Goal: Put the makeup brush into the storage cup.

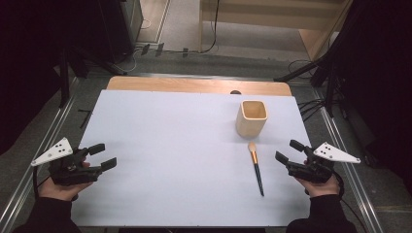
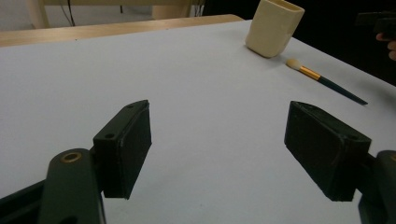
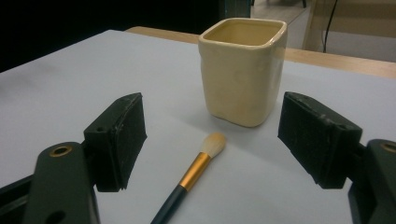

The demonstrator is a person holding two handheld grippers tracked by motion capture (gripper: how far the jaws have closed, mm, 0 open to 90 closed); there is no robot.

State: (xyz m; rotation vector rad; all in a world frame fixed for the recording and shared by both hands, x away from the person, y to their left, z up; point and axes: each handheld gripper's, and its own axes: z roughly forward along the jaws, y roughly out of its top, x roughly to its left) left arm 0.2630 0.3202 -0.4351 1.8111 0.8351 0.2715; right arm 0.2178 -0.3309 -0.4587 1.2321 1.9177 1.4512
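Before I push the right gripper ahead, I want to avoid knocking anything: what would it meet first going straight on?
Likely the brush, lying between the open right gripper's jaws with its bristles toward the cup just beyond. Height above the table is unclear.

Recording lab: dark curtains [image 1: 29, 58], floor cables [image 1: 160, 48], metal rails [image 1: 36, 150].

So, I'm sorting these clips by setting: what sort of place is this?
Probably a lab or recording studio, not a home: the table stands between metal floor rails, cables trail across the floor, and dark drapes hang at the sides.
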